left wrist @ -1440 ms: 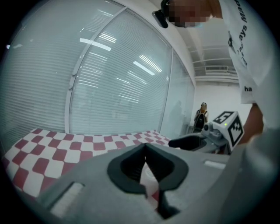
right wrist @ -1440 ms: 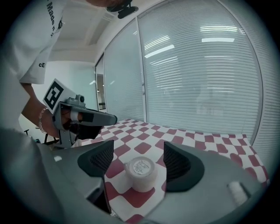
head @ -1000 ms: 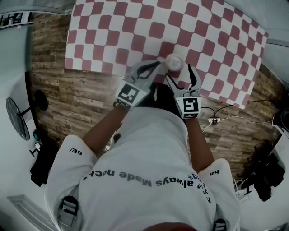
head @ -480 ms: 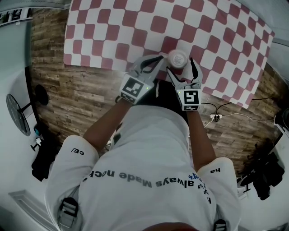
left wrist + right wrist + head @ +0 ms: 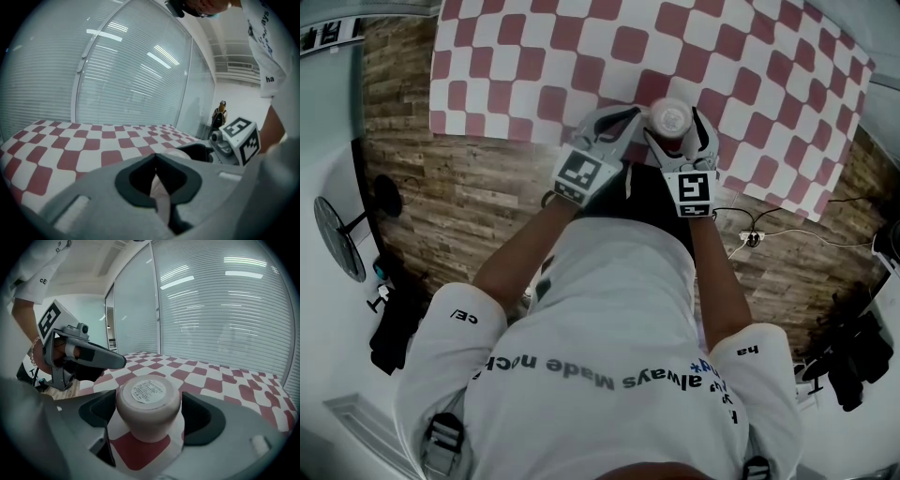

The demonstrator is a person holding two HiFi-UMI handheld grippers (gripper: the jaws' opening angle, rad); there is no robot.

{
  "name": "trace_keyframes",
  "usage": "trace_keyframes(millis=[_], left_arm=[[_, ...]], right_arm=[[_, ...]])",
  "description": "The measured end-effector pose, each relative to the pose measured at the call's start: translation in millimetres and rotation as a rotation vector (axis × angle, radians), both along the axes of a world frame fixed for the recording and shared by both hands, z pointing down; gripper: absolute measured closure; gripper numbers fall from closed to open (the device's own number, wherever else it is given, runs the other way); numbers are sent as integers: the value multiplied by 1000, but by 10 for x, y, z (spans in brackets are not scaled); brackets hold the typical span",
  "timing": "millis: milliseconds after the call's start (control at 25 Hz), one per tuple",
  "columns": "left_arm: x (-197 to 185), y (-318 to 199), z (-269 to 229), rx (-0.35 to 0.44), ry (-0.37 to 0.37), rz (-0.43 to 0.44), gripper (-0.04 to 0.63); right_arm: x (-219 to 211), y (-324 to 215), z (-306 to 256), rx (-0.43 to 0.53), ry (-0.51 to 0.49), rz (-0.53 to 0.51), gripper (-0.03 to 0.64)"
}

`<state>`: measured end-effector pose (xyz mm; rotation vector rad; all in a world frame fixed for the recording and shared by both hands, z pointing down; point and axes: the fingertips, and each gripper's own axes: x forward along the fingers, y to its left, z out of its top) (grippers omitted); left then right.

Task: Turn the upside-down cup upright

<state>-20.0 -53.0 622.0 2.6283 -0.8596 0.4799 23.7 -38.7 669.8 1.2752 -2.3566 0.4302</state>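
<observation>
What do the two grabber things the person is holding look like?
Both the left gripper and the right gripper are light grey, with curved jaws lined in black. Each carries a white cube printed with black square markers. The person wears a white short-sleeved T-shirt with dark lettering. The right jaws have just been opening around the cup.

The cup (image 5: 669, 117) stands on the table (image 5: 534, 56) near its front edge, between the right tool's (image 5: 677, 133) just-opening jaws — the left tool (image 5: 626, 122) is just left of it.
</observation>
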Motion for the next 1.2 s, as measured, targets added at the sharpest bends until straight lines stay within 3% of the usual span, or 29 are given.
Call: trace_keyframes(millis=[1200], left_arm=[[-34, -63, -58, 4, -14, -3, 591]], right_arm=[[3, -76, -145, 4, -39, -3, 184]])
